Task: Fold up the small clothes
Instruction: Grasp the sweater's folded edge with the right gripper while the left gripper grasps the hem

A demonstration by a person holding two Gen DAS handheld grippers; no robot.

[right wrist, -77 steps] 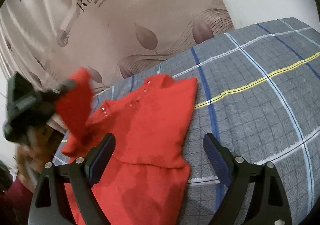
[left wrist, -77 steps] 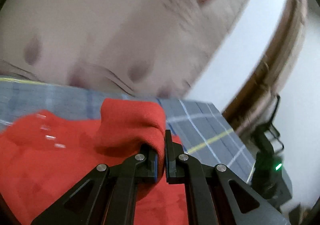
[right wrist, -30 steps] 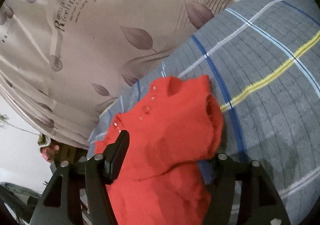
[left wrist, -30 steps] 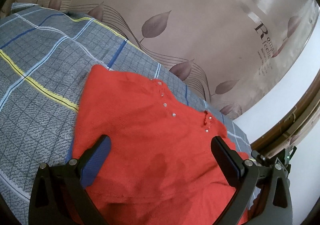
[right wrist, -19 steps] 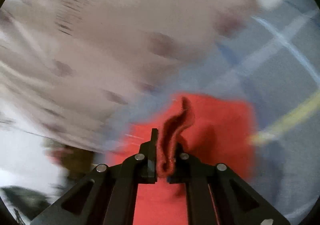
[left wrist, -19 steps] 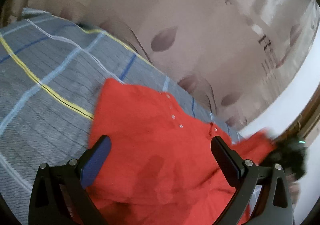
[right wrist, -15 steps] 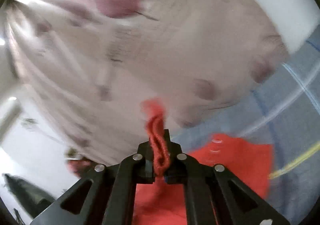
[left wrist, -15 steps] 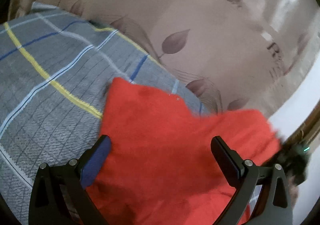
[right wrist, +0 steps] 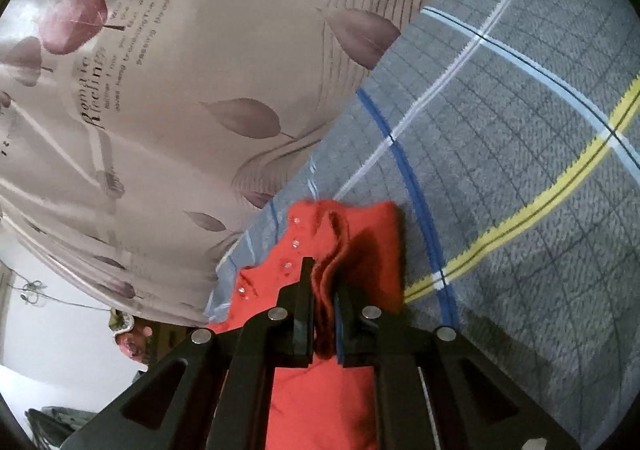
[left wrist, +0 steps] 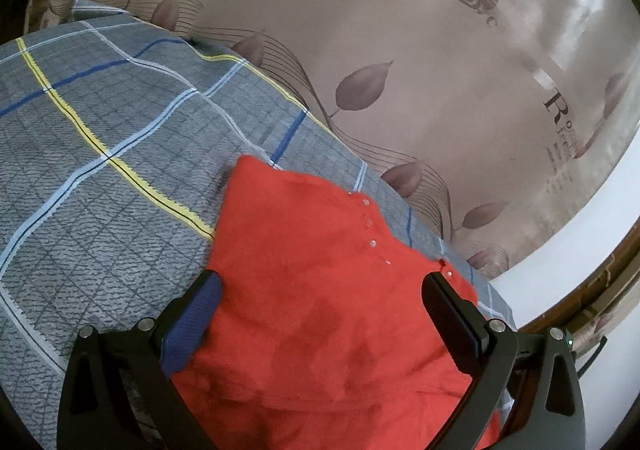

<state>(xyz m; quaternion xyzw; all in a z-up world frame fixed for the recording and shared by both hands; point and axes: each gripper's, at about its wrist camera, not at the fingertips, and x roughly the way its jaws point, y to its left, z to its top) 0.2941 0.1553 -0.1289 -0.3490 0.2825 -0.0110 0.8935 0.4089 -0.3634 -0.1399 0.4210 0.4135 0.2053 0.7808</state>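
Red garment (right wrist: 352, 246) fold pinched, right claw (right wrist: 323, 290) opening, angled downward

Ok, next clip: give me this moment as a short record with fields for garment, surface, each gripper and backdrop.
garment: red knit top with a row of small clear buttons, lying on the bed
surface: grey plaid bedspread with yellow, blue and white lines
left gripper: open, jaws on either side of the top, nothing pinched
right gripper: a raised fold of the top's edge between its jaws, which are just starting to open
backdrop: beige curtain with a leaf print and lettering
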